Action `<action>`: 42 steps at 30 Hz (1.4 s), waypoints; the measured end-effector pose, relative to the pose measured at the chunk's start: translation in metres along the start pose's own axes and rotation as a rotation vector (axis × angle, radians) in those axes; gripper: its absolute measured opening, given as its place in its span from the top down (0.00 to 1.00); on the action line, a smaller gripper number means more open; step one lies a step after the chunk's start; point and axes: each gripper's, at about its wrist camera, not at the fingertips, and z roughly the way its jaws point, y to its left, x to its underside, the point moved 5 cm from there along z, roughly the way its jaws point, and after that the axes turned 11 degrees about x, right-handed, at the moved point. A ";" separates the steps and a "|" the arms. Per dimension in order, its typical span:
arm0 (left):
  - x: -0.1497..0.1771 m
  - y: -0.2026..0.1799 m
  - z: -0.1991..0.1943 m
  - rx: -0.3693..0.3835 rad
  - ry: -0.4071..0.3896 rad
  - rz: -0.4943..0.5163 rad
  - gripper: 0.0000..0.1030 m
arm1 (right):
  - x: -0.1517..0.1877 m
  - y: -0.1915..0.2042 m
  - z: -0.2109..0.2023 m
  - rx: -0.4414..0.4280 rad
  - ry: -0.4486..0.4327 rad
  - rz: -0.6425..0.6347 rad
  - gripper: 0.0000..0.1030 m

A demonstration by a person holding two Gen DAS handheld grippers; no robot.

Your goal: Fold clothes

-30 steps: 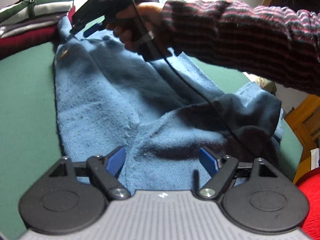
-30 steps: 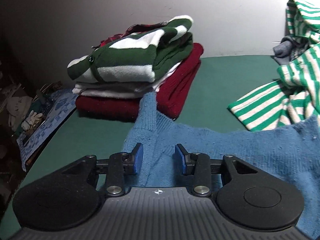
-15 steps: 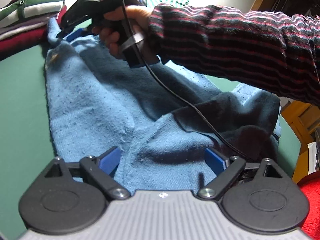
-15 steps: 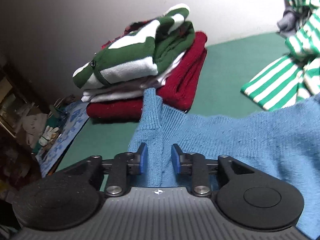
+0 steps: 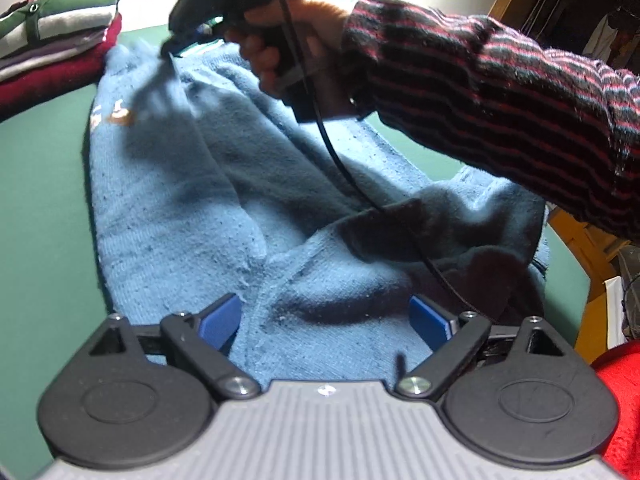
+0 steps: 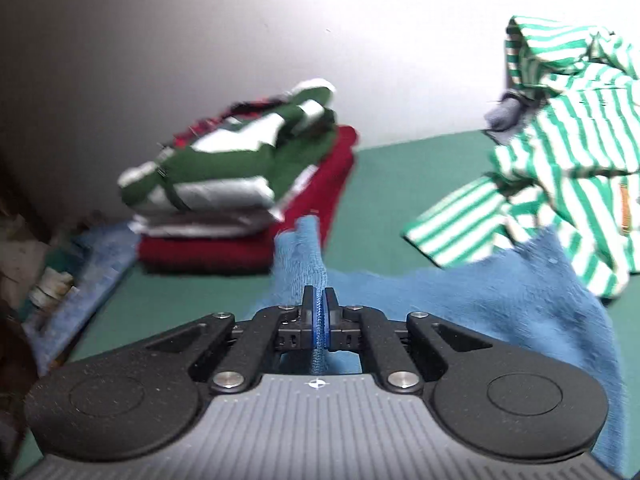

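Blue sweater (image 6: 500,296) edge sits pinched inside right gripper (image 6: 319,304).

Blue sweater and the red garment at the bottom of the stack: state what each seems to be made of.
Blue sweater: looks like a soft knit, perhaps wool or acrylic; matte, with fine ribbed rows and small pills on its surface. The right gripper pinches a fold of it, showing that it is thin and limp. Red garment: apparently a thicker knit, matte and fuzzy, though blur hides the weave.
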 end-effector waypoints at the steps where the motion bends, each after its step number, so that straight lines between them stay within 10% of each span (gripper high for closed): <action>1: 0.001 -0.001 0.000 0.003 0.003 0.004 0.12 | 0.004 -0.002 0.002 0.026 0.010 -0.009 0.97; 10: 0.005 -0.004 0.001 0.011 0.019 0.017 0.11 | 0.005 -0.024 0.003 0.055 -0.021 0.081 0.85; 16: 0.008 -0.012 0.007 0.007 0.031 0.036 0.08 | 0.002 0.017 0.013 -0.207 0.073 0.053 0.81; 21: 0.008 -0.014 0.006 0.008 0.033 0.033 0.08 | 0.013 0.006 0.038 -0.084 0.089 0.033 1.00; 29: 0.014 -0.020 0.007 0.003 0.050 0.090 0.05 | 0.006 0.003 0.019 0.007 0.044 -0.063 0.90; 35: 0.016 -0.027 -0.001 0.051 0.045 0.117 0.07 | 0.050 0.038 -0.032 -0.205 0.168 -0.115 0.87; 42: 0.030 -0.050 0.000 0.087 0.087 0.220 0.08 | 0.086 0.020 -0.051 -0.028 0.122 -0.078 0.92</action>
